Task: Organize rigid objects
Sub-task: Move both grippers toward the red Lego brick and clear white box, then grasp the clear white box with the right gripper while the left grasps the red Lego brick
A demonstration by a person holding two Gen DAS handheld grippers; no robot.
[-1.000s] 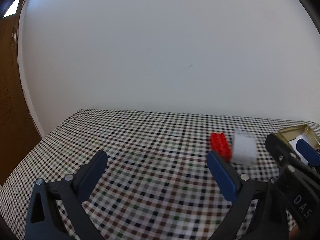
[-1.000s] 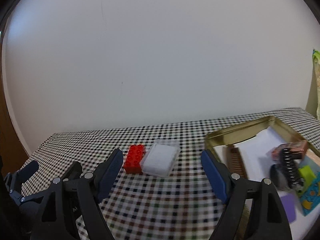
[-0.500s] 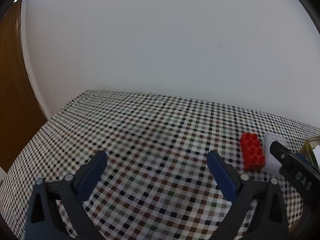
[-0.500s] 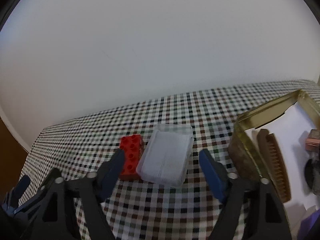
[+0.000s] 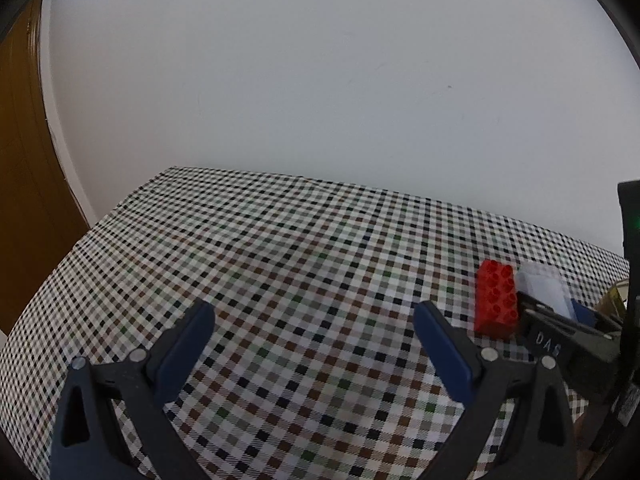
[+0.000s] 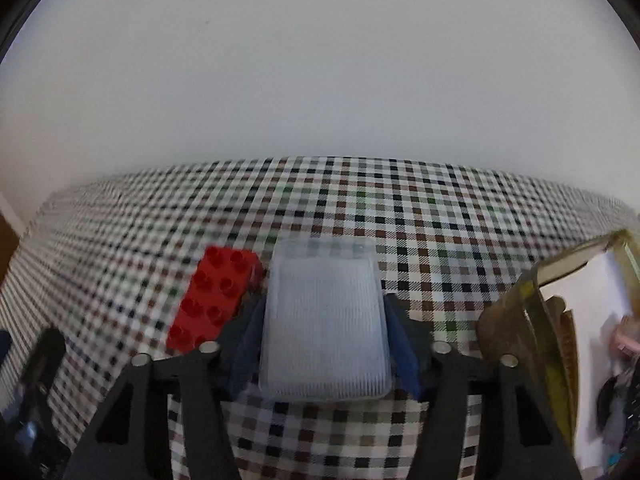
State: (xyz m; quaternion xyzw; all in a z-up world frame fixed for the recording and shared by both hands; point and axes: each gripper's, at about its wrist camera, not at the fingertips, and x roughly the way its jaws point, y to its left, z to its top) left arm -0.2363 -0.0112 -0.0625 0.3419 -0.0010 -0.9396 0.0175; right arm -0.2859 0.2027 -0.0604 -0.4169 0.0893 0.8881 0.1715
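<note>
A clear plastic box [image 6: 324, 320] lies flat on the checked tablecloth [image 6: 420, 208], with a red toy brick [image 6: 212, 300] right beside it on the left. My right gripper [image 6: 324, 344] straddles the box. Its jaws are closing, and the blue pads [image 6: 246, 344] sit against the box's two long sides. My left gripper [image 5: 312, 312] hangs open over bare cloth with nothing between its fingers. In the left wrist view the red brick [image 5: 496, 300] and the clear box [image 5: 544, 288] are at the far right, with the right gripper's black finger over the box.
An open gold tin [image 6: 516, 320] lined with white paper stands right of the box and holds a brown comb [image 6: 564, 320] and several small items. A white wall rises behind the table's far edge. A brown door [image 5: 24, 200] is at the left.
My right gripper has moved forward and down onto the clear box, and its jaws have narrowed around it. The left wrist view has swung left, so brick and box now sit at its right edge.
</note>
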